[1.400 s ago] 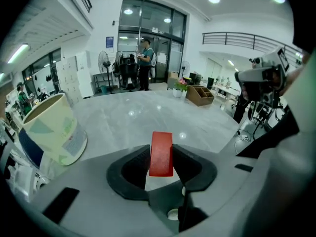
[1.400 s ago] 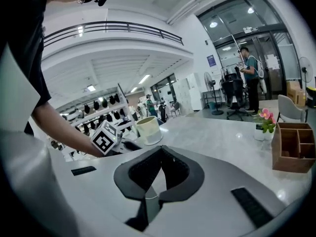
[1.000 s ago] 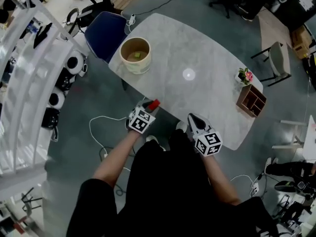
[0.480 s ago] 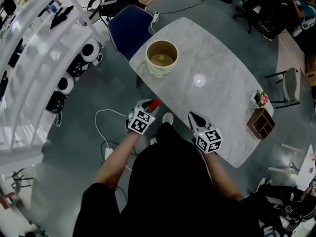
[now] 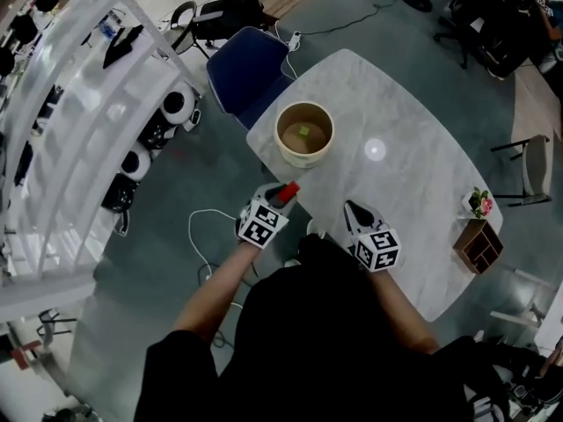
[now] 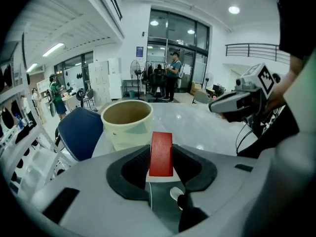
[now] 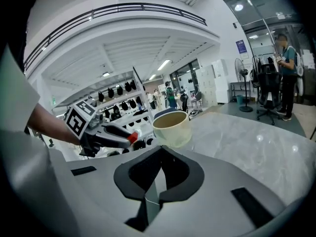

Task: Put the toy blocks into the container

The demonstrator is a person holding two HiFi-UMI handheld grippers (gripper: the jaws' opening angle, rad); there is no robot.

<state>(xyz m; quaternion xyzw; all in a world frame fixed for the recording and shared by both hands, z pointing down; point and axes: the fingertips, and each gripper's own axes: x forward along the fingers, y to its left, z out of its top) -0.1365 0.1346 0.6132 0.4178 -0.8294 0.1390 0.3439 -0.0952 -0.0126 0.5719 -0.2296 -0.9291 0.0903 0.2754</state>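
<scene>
On the pale marble-patterned oval table (image 5: 413,174), near its far end, stands the round cream container (image 5: 303,159), open at the top, with 1 small green toy block (image 5: 303,131) lying on its floor. Just short of the container, over the table's near edge, the left gripper (image 5: 280,195) carries a red rectangular toy block (image 6: 161,153); the left gripper view shows the 2 dark jaws pressed against the block's sides, the block upright between them and its top standing proud of the jaw tips. The block is in the air, near the container but not over its mouth.

The right gripper (image 5: 354,211) hangs beside it over the same near edge, well apart from the container. In the right gripper view its jaws (image 7: 159,168) meet with nothing between them.

A dark blue upholstered chair (image 5: 246,76) stands at the table's far side, just behind the container. At the table's right end sit a small pot of pink flowers (image 5: 480,204) and a brown wooden compartment box (image 5: 478,245), side by side.
</scene>
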